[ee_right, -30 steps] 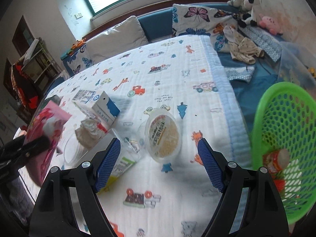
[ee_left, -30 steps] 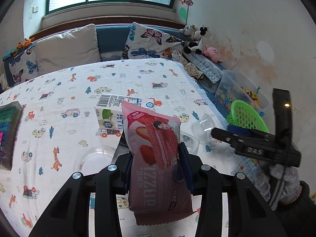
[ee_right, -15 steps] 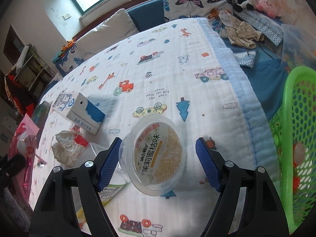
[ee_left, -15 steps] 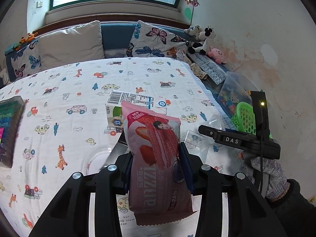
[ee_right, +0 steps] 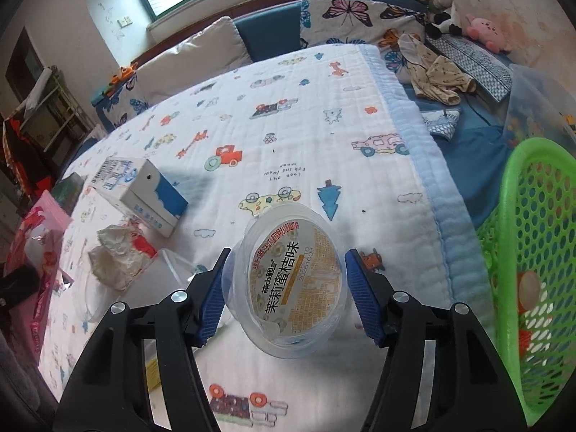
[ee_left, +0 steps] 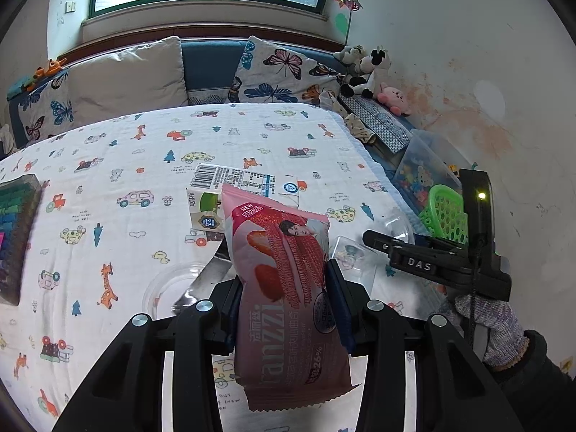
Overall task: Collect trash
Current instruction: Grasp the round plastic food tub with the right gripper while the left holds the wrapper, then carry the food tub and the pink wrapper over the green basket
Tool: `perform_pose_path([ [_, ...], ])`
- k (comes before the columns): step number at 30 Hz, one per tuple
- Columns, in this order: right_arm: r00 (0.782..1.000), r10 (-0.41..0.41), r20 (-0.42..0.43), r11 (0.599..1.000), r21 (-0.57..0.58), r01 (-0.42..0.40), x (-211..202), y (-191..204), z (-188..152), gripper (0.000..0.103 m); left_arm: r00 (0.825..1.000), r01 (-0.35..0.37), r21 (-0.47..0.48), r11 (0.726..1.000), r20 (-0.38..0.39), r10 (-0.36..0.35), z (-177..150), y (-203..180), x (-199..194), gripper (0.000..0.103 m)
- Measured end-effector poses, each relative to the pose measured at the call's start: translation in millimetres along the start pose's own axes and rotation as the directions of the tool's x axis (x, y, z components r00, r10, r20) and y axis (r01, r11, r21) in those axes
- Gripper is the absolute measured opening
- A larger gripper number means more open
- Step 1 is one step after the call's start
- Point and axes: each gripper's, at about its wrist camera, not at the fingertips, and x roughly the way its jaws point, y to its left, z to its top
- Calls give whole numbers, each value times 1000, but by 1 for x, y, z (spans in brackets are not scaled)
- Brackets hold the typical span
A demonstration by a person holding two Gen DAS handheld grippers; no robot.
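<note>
My left gripper (ee_left: 284,284) is shut on a pink snack bag (ee_left: 284,252), held upright above the cartoon-print bedspread (ee_left: 126,165). A clear plastic cup with an orange-and-white printed lid (ee_right: 291,273) lies tilted on the bedspread between the blue pads of my right gripper (ee_right: 286,270). Its jaws are closing. The left pad (ee_right: 212,298) is at the cup's wall and a thin gap shows at the right pad. The green mesh basket (ee_right: 532,270) stands just right of the bed edge, with a small bottle (ee_right: 527,288) inside.
A blue-and-white milk carton (ee_right: 144,190), a crumpled tissue (ee_right: 115,255) and clear plastic packaging (ee_right: 169,270) lie left of the cup. A dark box (ee_left: 18,234) sits at the bedspread's far left. Pillows, plush toys and a toy bin line the back and right.
My right gripper came down over the cup and its jaws narrowed around it. The left gripper keeps holding the pink bag in place.
</note>
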Motion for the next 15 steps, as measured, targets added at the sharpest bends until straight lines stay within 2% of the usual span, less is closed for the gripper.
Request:
perform_pose_path([
  [9,999,-18,49,1000,-13,19,-44,-11,-11,63,999,39,32,999,0,-39,1,-25,0,40],
  [15,993,-84,84,996,34,81,-75,-47,-21,63,997,71,63,995,-9,-71,5,-52,5,40],
])
